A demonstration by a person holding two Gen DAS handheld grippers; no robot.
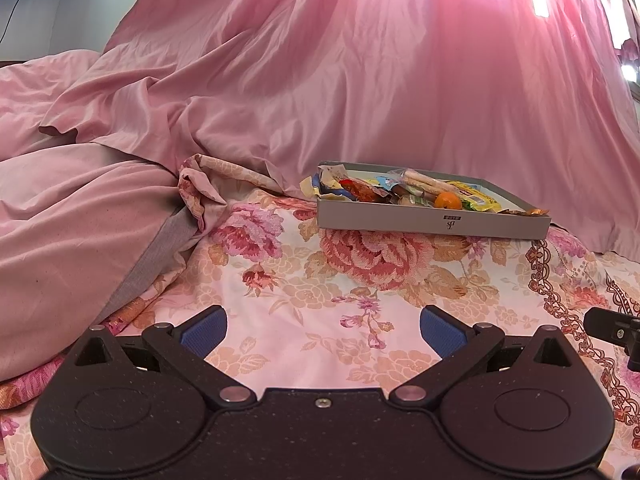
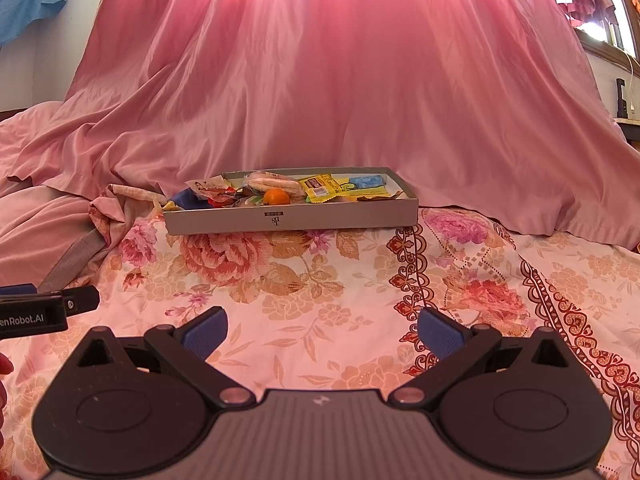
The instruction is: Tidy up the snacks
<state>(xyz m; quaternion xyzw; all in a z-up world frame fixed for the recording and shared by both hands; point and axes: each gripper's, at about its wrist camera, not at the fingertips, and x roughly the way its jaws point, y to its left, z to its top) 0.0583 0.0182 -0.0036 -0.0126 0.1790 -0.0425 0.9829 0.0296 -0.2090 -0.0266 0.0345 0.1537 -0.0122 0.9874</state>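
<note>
Grey box of snacks, frame centre on floral bedspread, front wall carries a small logo, letters unreadable. "enRobot.AI" printed on left gripper body at right-wrist view's left edge. Both grippers low, level, aimed at box; right gripper and left both spread wide, empty.

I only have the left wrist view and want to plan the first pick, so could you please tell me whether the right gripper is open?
Observer: Yes, the right gripper is open, its blue pads wide apart, holding nothing.
Operator: Thank you. What lies at the right end of the shallow grey cardboard box?
Observer: A light blue packet lies flat near the rear right corner, beside the yellow wrapper.
Operator: And what is on the bed to the right of the box?
Observer: Only the floral bedsheet shows there, up to the pink drape.
</note>
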